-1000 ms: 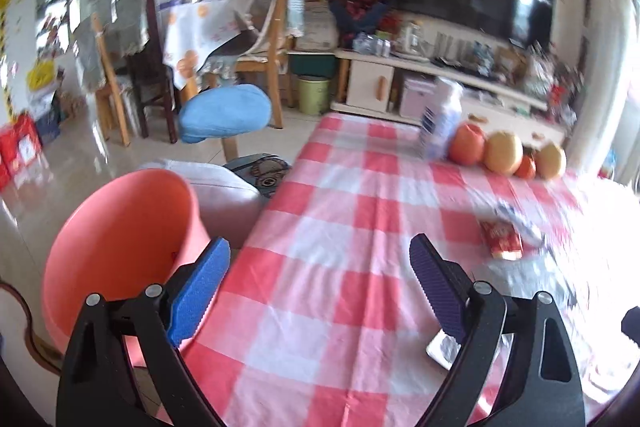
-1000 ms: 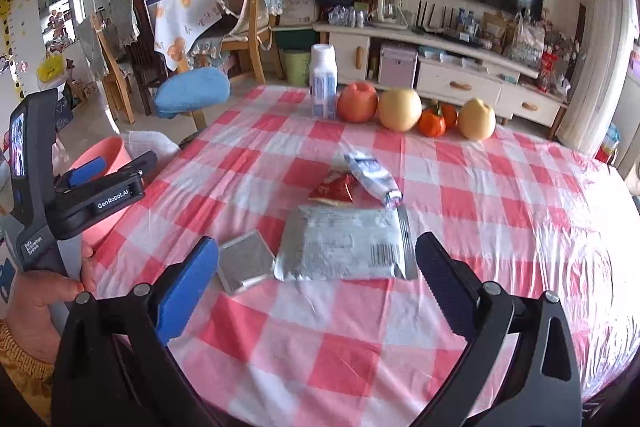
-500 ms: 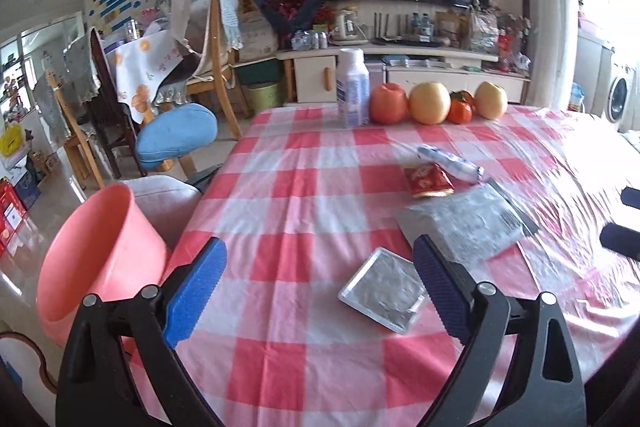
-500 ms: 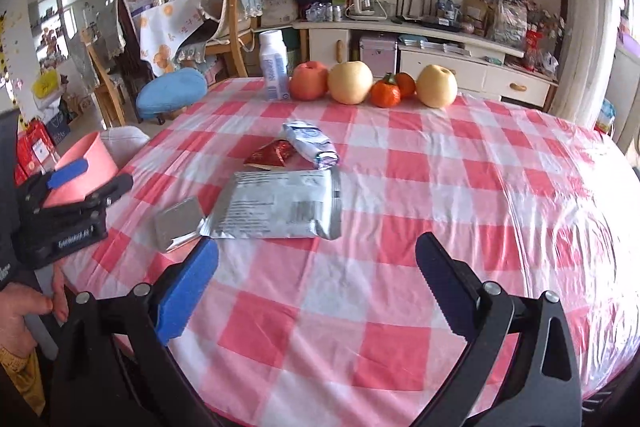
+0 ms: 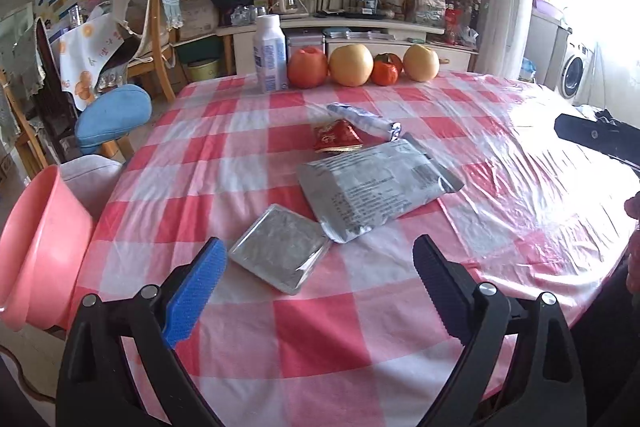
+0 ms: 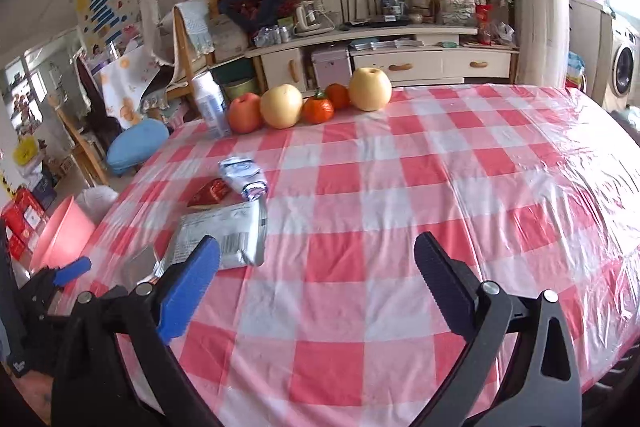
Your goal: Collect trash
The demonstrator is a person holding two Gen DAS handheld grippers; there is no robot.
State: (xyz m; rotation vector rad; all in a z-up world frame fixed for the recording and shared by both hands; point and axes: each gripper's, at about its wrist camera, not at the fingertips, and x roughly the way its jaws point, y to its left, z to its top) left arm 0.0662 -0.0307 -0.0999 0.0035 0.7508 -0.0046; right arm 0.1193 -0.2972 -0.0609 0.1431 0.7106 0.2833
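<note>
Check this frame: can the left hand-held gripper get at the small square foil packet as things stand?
Probably yes. The left hand-held gripper is open and the small square foil packet lies flat just ahead between its fingers, nothing in between; only its far corner meets the large grey pouch.

The table [image 5: 224, 163] has a red and white checked cloth under a clear glossy plastic film, wrinkled at the right. The square packet [image 5: 280, 253] and the big pouch [image 5: 372, 187] look like matt silver foil. The red wrapper [image 5: 336, 141] is shiny. The pink bin [image 5: 44, 247] is smooth plastic.
</note>
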